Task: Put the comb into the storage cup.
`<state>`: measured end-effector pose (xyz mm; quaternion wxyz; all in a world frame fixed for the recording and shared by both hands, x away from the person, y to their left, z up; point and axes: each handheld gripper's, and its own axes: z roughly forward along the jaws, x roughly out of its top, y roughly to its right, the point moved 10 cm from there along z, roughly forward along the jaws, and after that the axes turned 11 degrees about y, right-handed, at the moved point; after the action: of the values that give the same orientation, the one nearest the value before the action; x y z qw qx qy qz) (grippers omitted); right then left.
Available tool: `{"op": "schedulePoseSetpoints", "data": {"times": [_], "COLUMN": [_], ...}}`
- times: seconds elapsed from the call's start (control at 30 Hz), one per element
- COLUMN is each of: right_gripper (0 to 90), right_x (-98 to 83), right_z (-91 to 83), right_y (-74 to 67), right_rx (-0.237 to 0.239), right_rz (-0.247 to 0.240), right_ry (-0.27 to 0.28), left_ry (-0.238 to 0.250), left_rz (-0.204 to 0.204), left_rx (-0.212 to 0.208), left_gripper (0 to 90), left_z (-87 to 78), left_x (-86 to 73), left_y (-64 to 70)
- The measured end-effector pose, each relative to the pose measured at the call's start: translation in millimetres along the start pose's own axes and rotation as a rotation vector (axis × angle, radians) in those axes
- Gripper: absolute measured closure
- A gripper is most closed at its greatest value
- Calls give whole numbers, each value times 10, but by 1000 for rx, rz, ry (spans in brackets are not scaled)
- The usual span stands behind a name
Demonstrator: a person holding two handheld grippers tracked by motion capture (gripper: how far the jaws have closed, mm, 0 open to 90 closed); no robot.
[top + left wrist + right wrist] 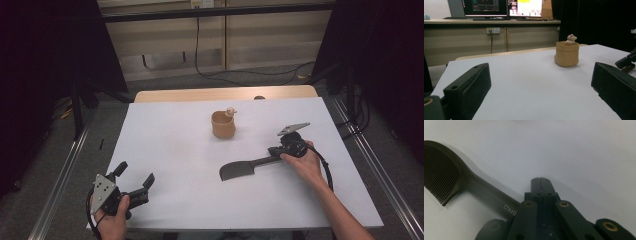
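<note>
Dark comb (243, 169) at centre frame, right tongs (540, 180) together beside its handle, grip apparently unmade.
Long axis running toward lower left; left tongs (135, 176) apart, farther off.

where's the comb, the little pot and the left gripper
comb (239, 171), high view, on its toothed head
pot (566, 55), left gripper view, on its front wall
left gripper (136, 177), high view, midway between its open fingertips
</note>
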<state>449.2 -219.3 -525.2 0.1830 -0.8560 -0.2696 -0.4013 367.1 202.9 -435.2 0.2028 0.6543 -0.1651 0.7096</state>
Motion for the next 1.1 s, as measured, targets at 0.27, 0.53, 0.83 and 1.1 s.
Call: {"op": "schedulePoseSetpoints", "data": {"times": [0.27, 0.53, 0.83, 1.1], "right_gripper": [900, 900, 900, 900], "right_x": [-22, -52, -78, -98], "right_z": [-29, -66, -98, -120], "right_y": [-17, -31, -46, -58], "right_rx": [3, 6, 14, 21], "right_rz": [-16, -13, -8, 2], "right_ry": [-9, -5, 0, 1], "left_ry": [-3, -1, -3, -1], "left_rz": [-1, 0, -3, -5], "left_rx": [-1, 1, -5, -6], "left_gripper": [28, 28, 28, 28], "left_z": [3, 0, 4, -2], "left_x": [-6, -3, -6, 0], "left_y": [5, 3, 10, 11]}}
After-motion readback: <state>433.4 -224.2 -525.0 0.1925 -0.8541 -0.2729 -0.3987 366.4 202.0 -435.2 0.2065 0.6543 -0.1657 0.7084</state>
